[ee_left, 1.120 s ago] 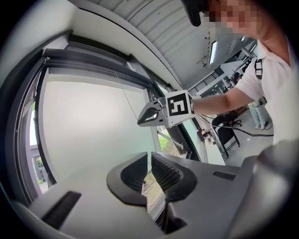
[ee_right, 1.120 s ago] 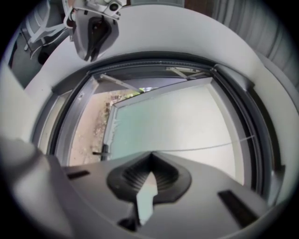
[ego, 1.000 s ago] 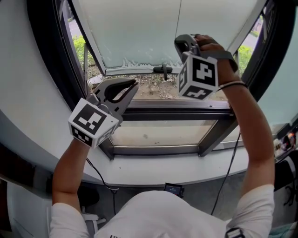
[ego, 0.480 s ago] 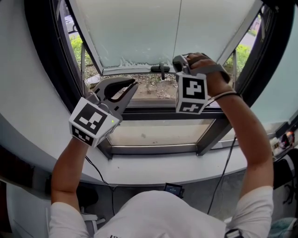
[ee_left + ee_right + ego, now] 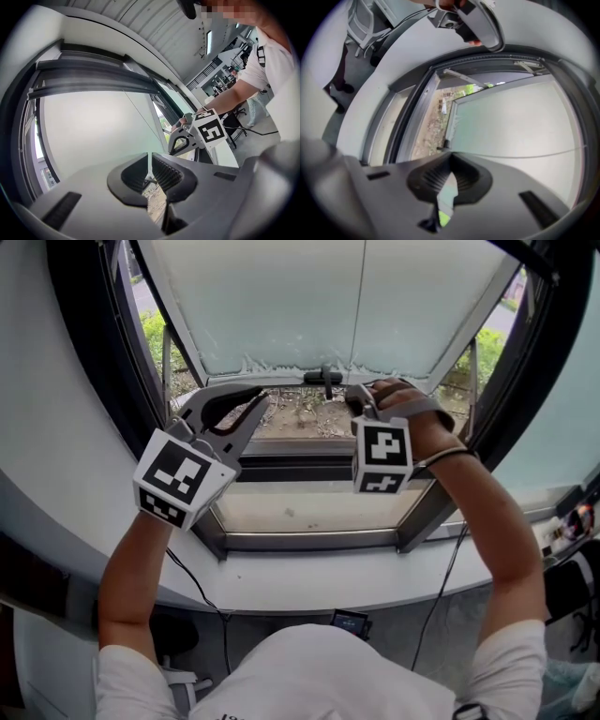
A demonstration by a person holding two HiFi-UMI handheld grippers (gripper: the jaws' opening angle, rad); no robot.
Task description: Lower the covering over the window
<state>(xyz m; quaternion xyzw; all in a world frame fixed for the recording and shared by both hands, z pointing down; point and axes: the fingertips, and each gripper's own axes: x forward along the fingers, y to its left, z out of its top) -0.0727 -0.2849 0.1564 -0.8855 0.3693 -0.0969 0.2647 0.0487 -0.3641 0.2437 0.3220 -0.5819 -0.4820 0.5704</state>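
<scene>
A pale translucent blind (image 5: 281, 306) covers the upper window; its frayed lower edge (image 5: 272, 367) ends above the opened sash. A thin cord (image 5: 362, 296) runs down the blind's middle to my right gripper (image 5: 356, 395), which is shut on it just below that edge. In the right gripper view the cord (image 5: 525, 155) leads across the blind (image 5: 511, 122) into the closed jaws of the right gripper (image 5: 450, 157). My left gripper (image 5: 262, 399) hovers to the left, level and shut, with nothing seen between its pads (image 5: 161, 173). It faces the blind (image 5: 93, 131).
A black handle (image 5: 323, 379) sits at the blind's lower edge, between the grippers. Below are the dark window frame (image 5: 328, 465) and a curved white sill (image 5: 328, 582). Gravel and greenery (image 5: 155, 334) lie outside. A black cable (image 5: 445, 587) hangs from the sill at the right.
My right gripper has come down along the blind from well above its lower edge to just beneath it. The left gripper has barely moved. The blind's edge looks about where it was.
</scene>
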